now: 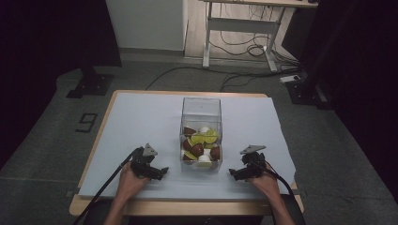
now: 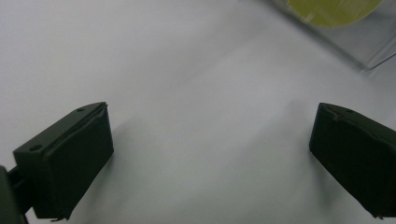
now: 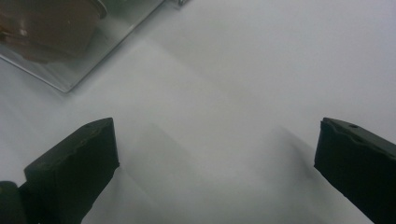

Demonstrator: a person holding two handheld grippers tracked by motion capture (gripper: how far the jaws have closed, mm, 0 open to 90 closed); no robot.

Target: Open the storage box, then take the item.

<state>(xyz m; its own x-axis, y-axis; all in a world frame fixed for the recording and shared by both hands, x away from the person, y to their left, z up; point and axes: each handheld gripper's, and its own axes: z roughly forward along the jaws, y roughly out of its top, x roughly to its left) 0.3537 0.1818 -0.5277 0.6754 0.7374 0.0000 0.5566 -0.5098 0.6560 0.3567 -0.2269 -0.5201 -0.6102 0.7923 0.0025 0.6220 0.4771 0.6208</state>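
Clear plastic walls form the box [image 1: 201, 112] standing at the centre of the pale sheet [image 1: 141, 122] that covers the wooden table [image 1: 101, 136]. Fruit pieces lie in its near half: brown rounded ones, yellow-green slices and white pieces, too jumbled and small to count surely. From the box, the left gripper [image 1: 162, 170] sits at about 8 o'clock and the right gripper [image 1: 233, 173] at about 4 o'clock, each near the box's front corners but apart from them.

In the left gripper view [image 2: 210, 154] the two black jaws stand wide apart, released, with bare sheet between them; a corner of the box with a yellow-green slice [image 2: 331, 8] behind its wall lies at 1 o'clock. In the right gripper view [image 3: 215, 158] the jaws are likewise spread, holding nothing, and the box corner with a brown piece [image 3: 44, 25] shows at 11 o'clock.

Open sheet runs broadly to 9 o'clock and 3 o'clock of the box, and a strip lies beyond it at 12 o'clock up to the far table edge. Both hands rest close to the near edge at 6 o'clock.

Count: one box, two grippers, two hands, one cable trailing from each gripper.
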